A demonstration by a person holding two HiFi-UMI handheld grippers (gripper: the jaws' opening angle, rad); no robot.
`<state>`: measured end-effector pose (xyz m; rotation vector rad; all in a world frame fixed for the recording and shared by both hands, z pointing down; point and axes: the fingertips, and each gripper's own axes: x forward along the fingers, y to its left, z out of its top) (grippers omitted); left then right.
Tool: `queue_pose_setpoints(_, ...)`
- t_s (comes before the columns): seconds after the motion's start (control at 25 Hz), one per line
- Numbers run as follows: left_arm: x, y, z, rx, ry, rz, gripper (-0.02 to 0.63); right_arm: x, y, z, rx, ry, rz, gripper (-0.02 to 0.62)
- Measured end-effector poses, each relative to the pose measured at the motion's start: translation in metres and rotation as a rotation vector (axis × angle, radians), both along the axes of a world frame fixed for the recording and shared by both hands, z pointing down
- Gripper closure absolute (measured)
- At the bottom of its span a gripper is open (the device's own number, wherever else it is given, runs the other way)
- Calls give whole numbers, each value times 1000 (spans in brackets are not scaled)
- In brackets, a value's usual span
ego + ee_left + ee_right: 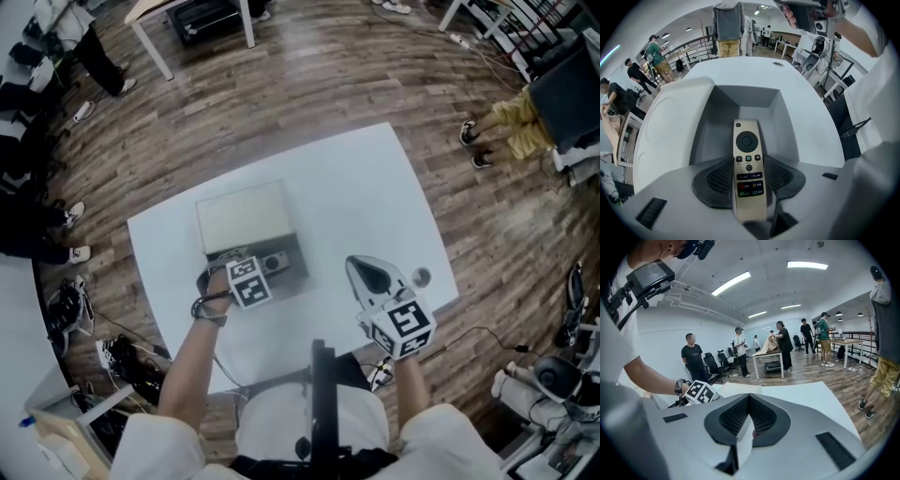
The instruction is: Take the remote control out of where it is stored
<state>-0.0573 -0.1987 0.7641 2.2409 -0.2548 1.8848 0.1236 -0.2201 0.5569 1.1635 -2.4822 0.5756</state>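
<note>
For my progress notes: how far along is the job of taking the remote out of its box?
Done: the box stands open. In hand: the left gripper straddles the remote, which lies inside; whether the pads pinch it is unclear. Left: lifting it out. The right gripper is shut and empty.

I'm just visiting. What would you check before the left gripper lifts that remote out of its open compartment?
1. Remote control sits between the left gripper jaws: ok.
2. Pads pressing firmly on it: cannot tell.
3. Compartment open, nothing lying over the remote: ok.
4. Right gripper shut, empty and away from the compartment: ok.
5. Bare table beside the box for setting it down: ok.
</note>
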Motion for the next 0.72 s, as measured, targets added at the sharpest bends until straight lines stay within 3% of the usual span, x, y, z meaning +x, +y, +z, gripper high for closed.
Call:
queue_pose_setpoints(0.2, -1, -3, 0, 6, 21, -35, 419, -2, -1, -2, 6, -7, -7, 597)
queue_pose_setpoints(0.72, 0, -12, -32, 127, 71, -100, 420, 3, 1, -17, 38, 1, -24, 597)
